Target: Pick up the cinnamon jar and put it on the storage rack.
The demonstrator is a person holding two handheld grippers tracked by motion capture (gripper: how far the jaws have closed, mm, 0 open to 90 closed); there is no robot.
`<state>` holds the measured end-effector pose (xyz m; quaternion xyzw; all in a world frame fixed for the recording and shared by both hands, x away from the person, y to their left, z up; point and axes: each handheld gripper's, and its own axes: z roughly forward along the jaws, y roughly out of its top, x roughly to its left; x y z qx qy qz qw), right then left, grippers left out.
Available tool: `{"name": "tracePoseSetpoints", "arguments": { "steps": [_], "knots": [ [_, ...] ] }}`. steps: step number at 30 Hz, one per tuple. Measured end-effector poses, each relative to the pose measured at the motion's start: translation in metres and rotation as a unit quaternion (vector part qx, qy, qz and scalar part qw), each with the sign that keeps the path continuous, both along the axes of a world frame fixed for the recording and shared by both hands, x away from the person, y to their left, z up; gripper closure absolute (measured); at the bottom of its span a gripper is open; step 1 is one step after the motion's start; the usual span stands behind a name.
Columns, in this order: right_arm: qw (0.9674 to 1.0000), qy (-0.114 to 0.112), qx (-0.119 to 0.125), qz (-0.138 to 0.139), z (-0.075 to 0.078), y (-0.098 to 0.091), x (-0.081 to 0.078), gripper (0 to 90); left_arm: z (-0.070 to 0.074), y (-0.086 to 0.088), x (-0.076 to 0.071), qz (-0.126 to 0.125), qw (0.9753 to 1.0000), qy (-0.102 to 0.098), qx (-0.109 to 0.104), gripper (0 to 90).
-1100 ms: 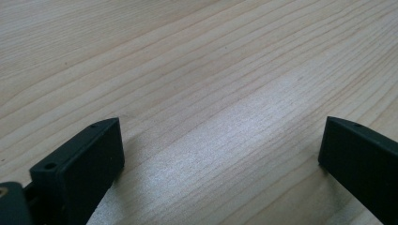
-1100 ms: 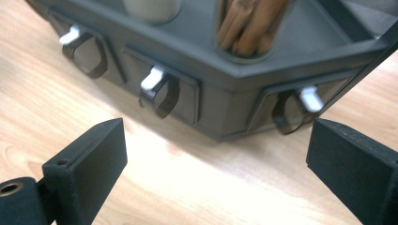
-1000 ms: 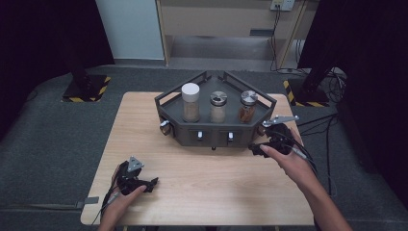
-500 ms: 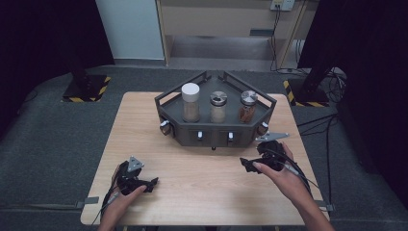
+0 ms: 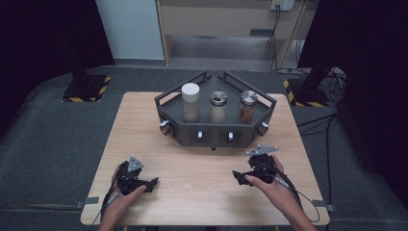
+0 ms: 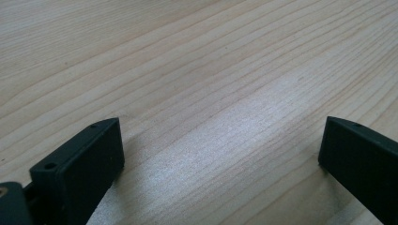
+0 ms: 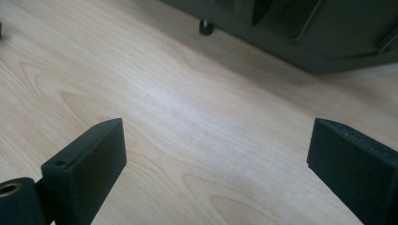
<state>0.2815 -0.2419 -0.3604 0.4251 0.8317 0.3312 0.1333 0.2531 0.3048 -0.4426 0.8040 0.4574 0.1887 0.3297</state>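
Both grippers down low on table (image 5: 202,192), near edge. Left gripper (image 5: 153,183) at front-left, jaws spread wide, nothing between them; left gripper view: 2 black jaws over bare wood grain, released. Right gripper (image 5: 236,176) at front-right, jaws also wide apart, empty; right gripper view: light wood between jaws, dark base of rack (image 7: 300,42) w/ 1 small round foot (image 7: 205,26) across top of frame. Both tips point toward table's middle.

Rack (image 5: 216,134) = dark angular tray, centre-back of table, well apart from left gripper, near the right one. Holds 3 jars upright in a row: white-lid jar (image 5: 190,102) at left, silver-lid jar (image 5: 218,107) mid, reddish-content jar (image 5: 248,107) at right. 4 small pale knobs along rack's front faces. Jars not touched by either gripper.

Person's hands wrap each gripper body; cables trail back off front edge.
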Motion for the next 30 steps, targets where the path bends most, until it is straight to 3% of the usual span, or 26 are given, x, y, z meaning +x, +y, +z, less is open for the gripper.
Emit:
{"name": "tracePoseSetpoints", "arguments": {
  "steps": [4, 8, 17, 20, 24, 30],
  "knots": [
    [0.9998, 0.018, -0.004, -0.003, -0.026, 0.007, -0.002, 5.2, 0.000, 0.000, 0.000, 0.000, 1.0000, 0.000, 0.000, 0.0],
    [0.9996, 0.026, -0.009, -0.005, -0.040, 0.011, -0.003, 5.3, 0.000, 0.000, 0.000, 0.000, 1.0000, 0.000, 0.000, 0.0],
    [0.9997, -0.010, -0.021, -0.008, -0.071, 0.017, -0.023, 4.3, 0.000, 0.000, 0.000, 0.000, 1.0000, 0.000, 0.000, 0.0],
    [0.9997, -0.018, -0.015, -0.011, -0.075, 0.016, -0.027, 3.6, 0.000, 0.000, 0.000, 0.000, 1.0000, 0.000, 0.000, 0.0],
    [0.9989, -0.046, 0.002, -0.013, -0.087, 0.010, -0.037, 2.7, 0.000, 0.000, 0.000, 0.000, 1.0000, 0.000, 0.000, 0.0],
    [0.9989, -0.045, 0.003, -0.014, -0.087, 0.010, -0.038, 2.0, 0.000, 0.000, 0.000, 0.000, 1.0000, 0.000, 0.000, 0.0]
  ]
}}
